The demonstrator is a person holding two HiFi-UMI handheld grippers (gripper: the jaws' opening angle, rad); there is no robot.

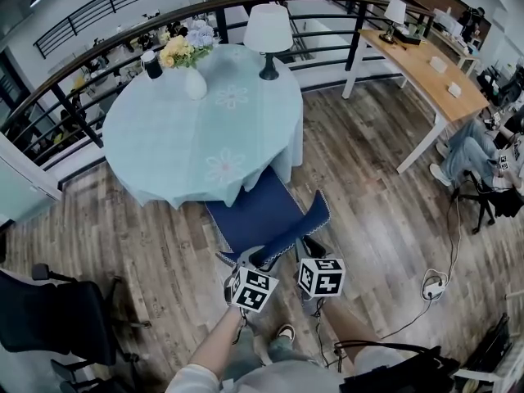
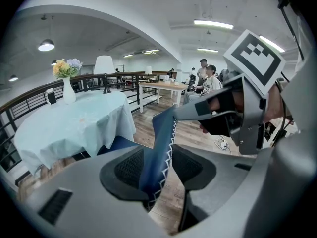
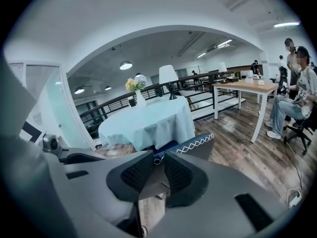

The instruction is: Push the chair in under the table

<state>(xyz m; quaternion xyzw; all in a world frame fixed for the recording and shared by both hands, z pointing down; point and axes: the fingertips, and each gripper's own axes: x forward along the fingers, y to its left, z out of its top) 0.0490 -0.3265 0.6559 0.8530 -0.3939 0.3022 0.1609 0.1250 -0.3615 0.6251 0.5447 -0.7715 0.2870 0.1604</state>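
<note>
Left gripper [image 2: 158, 168] closed on the chair's backrest [image 2: 161, 143], blue padded edge with white zigzag stitching pinched between both pads. Right gripper [image 3: 156, 170] jaws nearly together, narrow gap only, clamped on the end of the same backrest top, whose stitched edge runs off toward 2 o'clock in the right gripper view. In the head view the two marker cubes sit side by side just behind the backrest, left one at 9 o'clock of the right one. Blue chair [image 1: 258, 215] is at 12 o'clock from the grippers: front of the seat under the hem of the cloth, rear of the seat and the backrest out on the wood floor [image 1: 368, 187]. Round table [image 1: 188, 137] with a pale blue cloth is beyond the chair at 12 o'clock. On it, at the far side, are a white vase [image 1: 195, 82] with yellow and pale flowers, a small dark cup [image 1: 152, 64] beside that at 10 o'clock, and a white-shaded lamp [image 1: 268, 31] at 1 o'clock. A dark railing [image 1: 82, 64] curves behind the table. Long wooden table [image 1: 426, 72] on white legs at 2 o'clock, seated person [image 1: 483, 150] at 3 o'clock near it. Black office chair [image 1: 57, 318] at 8 o'clock, well apart. White plug and cable [image 1: 432, 285] on the floor at 3 o'clock of the grippers.
</note>
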